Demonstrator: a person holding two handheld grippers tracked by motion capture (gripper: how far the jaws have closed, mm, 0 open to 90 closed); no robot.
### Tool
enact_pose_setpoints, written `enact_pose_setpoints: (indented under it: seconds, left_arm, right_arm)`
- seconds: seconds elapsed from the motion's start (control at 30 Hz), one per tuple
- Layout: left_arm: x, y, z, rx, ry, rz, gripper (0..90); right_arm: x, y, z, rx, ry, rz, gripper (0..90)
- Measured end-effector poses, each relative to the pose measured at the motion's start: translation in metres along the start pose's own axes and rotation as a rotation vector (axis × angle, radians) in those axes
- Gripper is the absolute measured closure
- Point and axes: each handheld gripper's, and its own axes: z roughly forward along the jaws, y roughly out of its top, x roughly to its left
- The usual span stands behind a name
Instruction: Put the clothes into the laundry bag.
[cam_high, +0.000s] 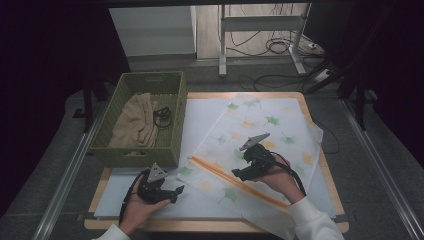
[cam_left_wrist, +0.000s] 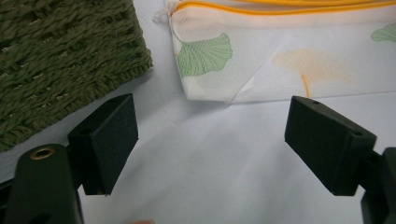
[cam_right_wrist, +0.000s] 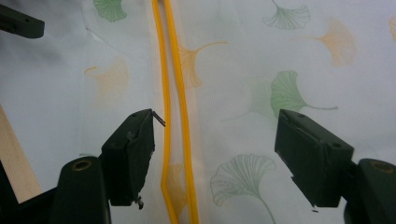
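A white cloth bag (cam_high: 260, 125) printed with green and orange ginkgo leaves lies flat across the table's middle and right. A double orange band (cam_high: 235, 182) runs along its near edge. My right gripper (cam_high: 237, 175) hovers over that band with its jaws open; in the right gripper view (cam_right_wrist: 215, 144) the orange band (cam_right_wrist: 180, 93) passes between the jaws, close to the left one, and nothing is pinched. My left gripper (cam_high: 177, 192) rests low at the front left, open over the white sheet. In the left gripper view (cam_left_wrist: 210, 140) the bag's corner (cam_left_wrist: 205, 56) lies just beyond the jaws.
A green woven basket (cam_high: 145, 150) stands at the left and holds a tan cloth (cam_high: 135, 122) and a black item (cam_high: 162, 117). Its corner (cam_left_wrist: 60, 56) sits close to my left jaw. A white sheet (cam_high: 200, 115) covers the wooden table (cam_high: 320, 100). Cables lie on the floor beyond.
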Motion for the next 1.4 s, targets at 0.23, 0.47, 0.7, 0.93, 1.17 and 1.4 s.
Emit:
enact_pose_setpoints:
  seconds: [0.23, 0.47, 0.7, 0.93, 1.17, 1.4]
  left_arm:
    - [0.001, 0.001, 0.001, 0.003, -0.006, -0.002, 16.9]
    - [0.002, 0.001, 0.000, 0.001, -0.015, -0.009, 16.9]
    - [0.004, 0.000, 0.000, 0.004, -0.015, -0.012, 16.8]
    - [0.003, 0.000, 0.001, 0.013, -0.017, -0.007, 16.7]
    - [0.003, 0.000, 0.002, 0.022, -0.020, -0.004, 16.5]
    - [0.003, 0.000, 0.003, 0.025, -0.019, -0.003, 16.6]
  right_arm:
    - [0.001, 0.006, 0.012, 0.036, 0.016, -0.013, 29.0]
    - [-0.004, -0.002, 0.025, 0.104, 0.015, -0.013, 29.6]
    - [-0.007, -0.009, 0.035, 0.157, -0.002, -0.017, 29.7]
    - [-0.007, -0.013, 0.044, 0.205, -0.013, -0.026, 30.9]
    - [-0.006, -0.014, 0.051, 0.228, -0.011, -0.033, 34.8]
    - [-0.005, -0.012, 0.050, 0.240, -0.022, -0.037, 42.6]
